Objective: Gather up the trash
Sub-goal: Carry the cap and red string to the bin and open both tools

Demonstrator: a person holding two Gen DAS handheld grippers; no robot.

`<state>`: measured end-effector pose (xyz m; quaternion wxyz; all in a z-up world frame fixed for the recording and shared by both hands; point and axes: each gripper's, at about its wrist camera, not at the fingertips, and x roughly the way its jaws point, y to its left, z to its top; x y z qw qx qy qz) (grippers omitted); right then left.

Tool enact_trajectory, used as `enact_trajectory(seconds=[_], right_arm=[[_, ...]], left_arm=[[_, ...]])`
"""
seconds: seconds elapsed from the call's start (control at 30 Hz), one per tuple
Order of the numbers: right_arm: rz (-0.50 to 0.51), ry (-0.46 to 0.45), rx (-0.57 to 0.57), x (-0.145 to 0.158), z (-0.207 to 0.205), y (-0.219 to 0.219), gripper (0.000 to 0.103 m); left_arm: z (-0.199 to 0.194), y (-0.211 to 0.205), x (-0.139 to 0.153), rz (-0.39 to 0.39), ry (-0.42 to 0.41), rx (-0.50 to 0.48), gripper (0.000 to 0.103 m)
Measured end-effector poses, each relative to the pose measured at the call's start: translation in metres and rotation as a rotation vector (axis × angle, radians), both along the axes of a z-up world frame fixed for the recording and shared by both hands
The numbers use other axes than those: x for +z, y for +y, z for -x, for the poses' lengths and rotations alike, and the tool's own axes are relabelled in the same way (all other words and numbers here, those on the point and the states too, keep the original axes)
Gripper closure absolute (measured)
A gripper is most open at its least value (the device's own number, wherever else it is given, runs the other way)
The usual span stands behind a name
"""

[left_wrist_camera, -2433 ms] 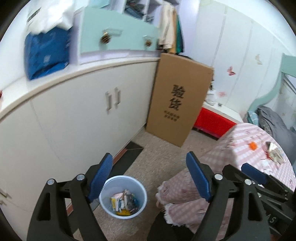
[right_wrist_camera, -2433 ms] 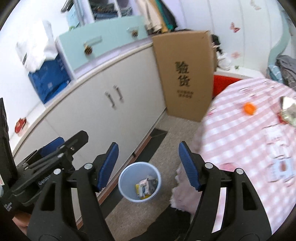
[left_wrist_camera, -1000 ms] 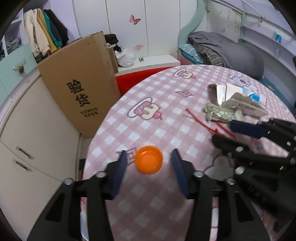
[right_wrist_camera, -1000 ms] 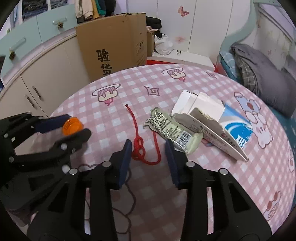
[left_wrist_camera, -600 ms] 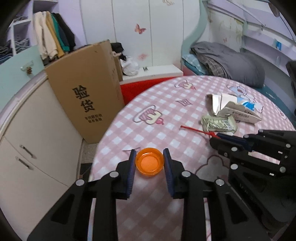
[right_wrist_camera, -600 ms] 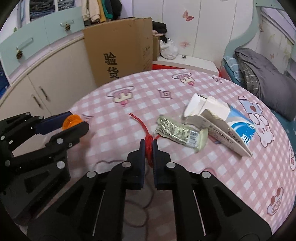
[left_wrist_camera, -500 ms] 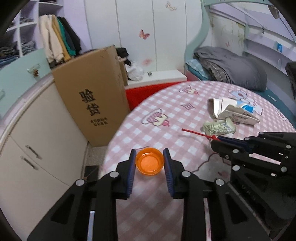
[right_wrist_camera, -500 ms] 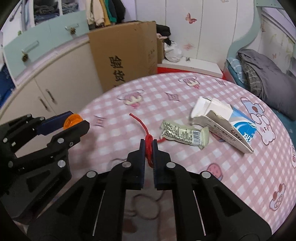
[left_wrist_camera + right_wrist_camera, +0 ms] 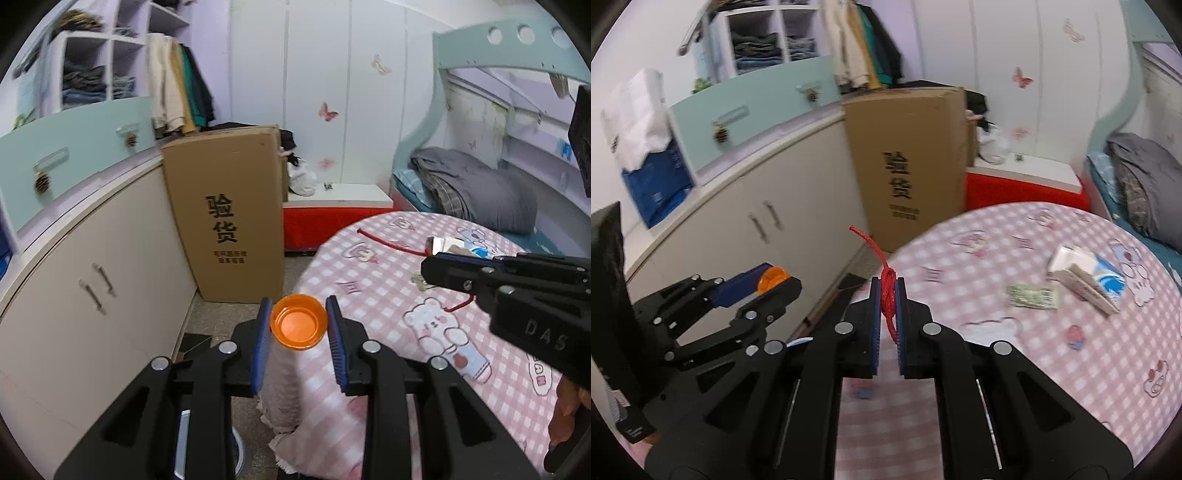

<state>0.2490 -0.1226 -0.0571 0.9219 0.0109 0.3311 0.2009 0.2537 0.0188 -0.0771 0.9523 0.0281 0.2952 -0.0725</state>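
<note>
My left gripper [image 9: 297, 307] is shut on an orange bottle cap [image 9: 298, 328], its hollow side facing the camera, held in the air past the table's left edge. My right gripper [image 9: 887, 282] is shut on a knotted red string [image 9: 886, 291]; one end sticks up and forward, clear of the table. From the right wrist view the left gripper [image 9: 775, 282] with the cap [image 9: 771, 279] is lower left. In the left wrist view the right gripper [image 9: 430, 269] reaches in from the right with the string [image 9: 384, 242] trailing. A green wrapper [image 9: 1032, 295] and a torn milk carton [image 9: 1086, 275] lie on the pink checked table [image 9: 1071, 362].
A tall cardboard box [image 9: 225, 218] leans on the white cabinet [image 9: 92, 314] left of the table. A strip of floor [image 9: 218, 325] runs between cabinet and table. A bed with grey bedding [image 9: 476, 192] is behind the table, and a red bench [image 9: 332, 221] beside the box.
Both grippers closed, the left on the cap and the right on the string, then lifted them off the table and swung left towards the cabinet side.
</note>
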Motion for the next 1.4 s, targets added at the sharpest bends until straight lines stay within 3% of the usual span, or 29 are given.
enact_trajectory(seconds=[0.27, 0.67, 0.9, 1.03, 1.4], right_arm=[[-0.011, 0.072, 0.158, -0.028, 0.008, 0.086, 0.096], [0.04, 0.258, 0.295, -0.128, -0.013, 0.219, 0.096], [0.033, 0.333, 0.295, -0.167, -0.027, 0.247, 0.096], [0.028, 0.366, 0.29, -0.181, -0.035, 0.251, 0.096], [0.032, 0.405, 0.305, -0.2, -0.036, 0.26, 0.096]], left_arm=[[0.03, 0.086, -0.016, 0.043, 0.03, 0.124, 0.075], [0.032, 0.213, -0.119, 0.094, 0.252, 0.367, 0.075], [0.009, 0.248, -0.169, 0.135, 0.365, 0.45, 0.074], [0.001, 0.258, -0.185, 0.142, 0.409, 0.483, 0.045], [0.01, 0.266, -0.195, 0.123, 0.418, 0.513, 0.036]])
